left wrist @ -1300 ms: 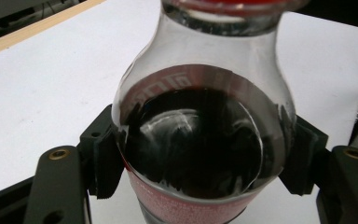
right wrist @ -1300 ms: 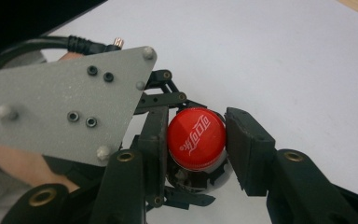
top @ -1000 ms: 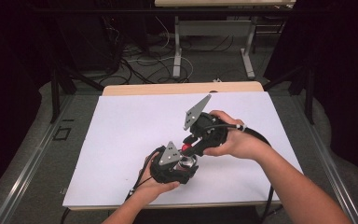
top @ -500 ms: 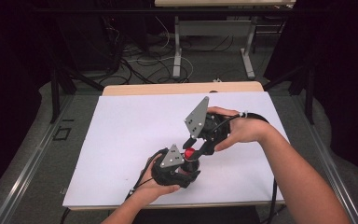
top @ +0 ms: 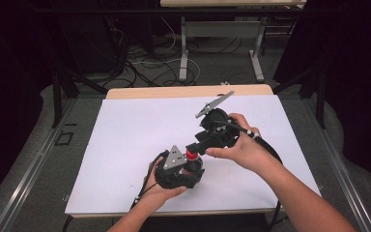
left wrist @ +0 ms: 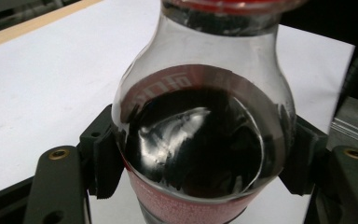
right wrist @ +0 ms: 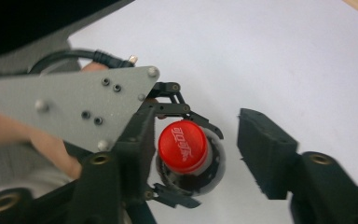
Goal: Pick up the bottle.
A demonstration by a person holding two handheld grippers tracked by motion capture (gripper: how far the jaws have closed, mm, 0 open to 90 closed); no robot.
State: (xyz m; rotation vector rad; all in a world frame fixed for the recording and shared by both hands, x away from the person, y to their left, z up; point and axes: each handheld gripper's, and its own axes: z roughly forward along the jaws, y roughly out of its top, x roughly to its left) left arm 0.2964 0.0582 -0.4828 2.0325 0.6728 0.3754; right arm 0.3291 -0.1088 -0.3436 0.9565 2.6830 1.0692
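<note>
My L claw pinches bottle at its belly, upright on table. R claw just been spreading, cap between jaws, untouched. Part-full, slick plastic, prob squashy: grip cap sides.

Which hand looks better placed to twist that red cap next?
Probably the right. The right claw hangs over the red cap, its jaws just opened and standing on either side of it, not pressing. The left claw is clamped on the bottle, steadying it.

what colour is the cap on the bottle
Red, with white lettering on top; the cap shows best in the right gripper view.
</note>
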